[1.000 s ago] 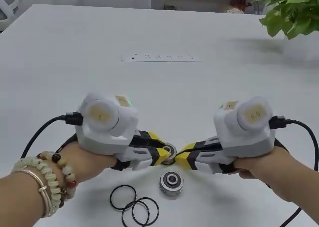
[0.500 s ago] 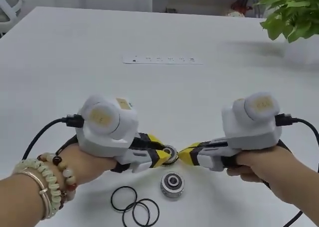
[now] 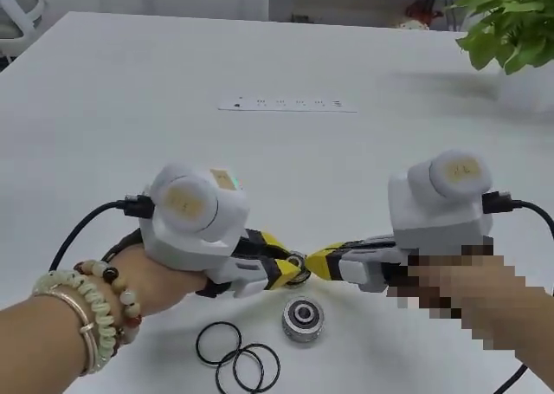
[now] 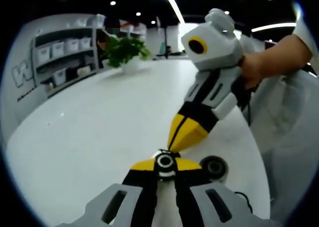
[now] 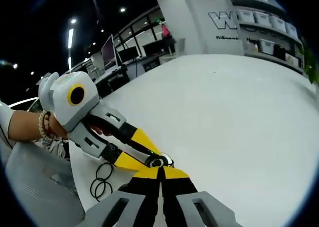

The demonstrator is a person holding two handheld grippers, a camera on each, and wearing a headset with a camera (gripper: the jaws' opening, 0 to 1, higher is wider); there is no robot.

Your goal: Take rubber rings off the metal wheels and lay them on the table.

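My left gripper [image 3: 288, 271] is shut on a small metal wheel [image 3: 297, 268], held just above the table; the wheel [image 4: 165, 162] sits between its yellow fingertips in the left gripper view. My right gripper [image 3: 317, 261] is shut, its yellow tips pressed against that wheel's [image 5: 158, 161] rim. A rubber ring pinched there is too thin to make out. A second metal wheel [image 3: 303, 317] lies flat on the table below the grippers. Three black rubber rings [image 3: 239, 358] lie overlapping to its left.
A white power strip [image 3: 286, 105] lies across the middle of the white table [image 3: 130, 82]. A potted green plant [image 3: 511, 22] stands at the far right. Black cables trail from both grippers towards the near edge.
The right gripper's body has risen and tilted a little while its tips stay at the wheel. The left gripper and the things on the table have held still.
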